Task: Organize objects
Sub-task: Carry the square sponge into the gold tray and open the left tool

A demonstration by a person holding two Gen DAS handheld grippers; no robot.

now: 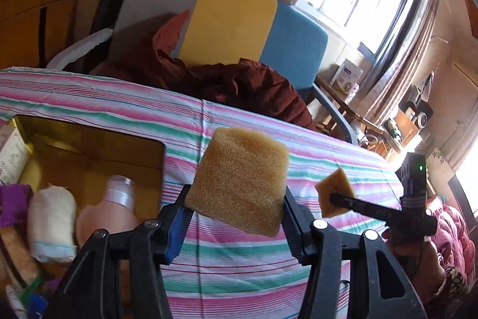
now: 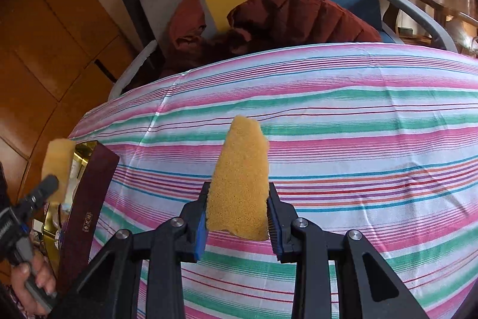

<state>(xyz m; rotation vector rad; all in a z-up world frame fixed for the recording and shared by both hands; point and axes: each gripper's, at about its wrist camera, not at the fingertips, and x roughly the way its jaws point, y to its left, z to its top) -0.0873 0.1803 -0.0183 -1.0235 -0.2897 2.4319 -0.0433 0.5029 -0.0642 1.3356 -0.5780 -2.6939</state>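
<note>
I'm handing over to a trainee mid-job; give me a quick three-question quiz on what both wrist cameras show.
1. True or false: each gripper, left gripper and right gripper, holds a sponge piece.
2. Which piece looks wider: the left sponge or the right sponge?
3. Multiple choice: the pink bottle lies in A) the gold box, B) the chair, C) the bare striped cloth.

Key: 1 true; 2 left sponge; 3 A.
</note>
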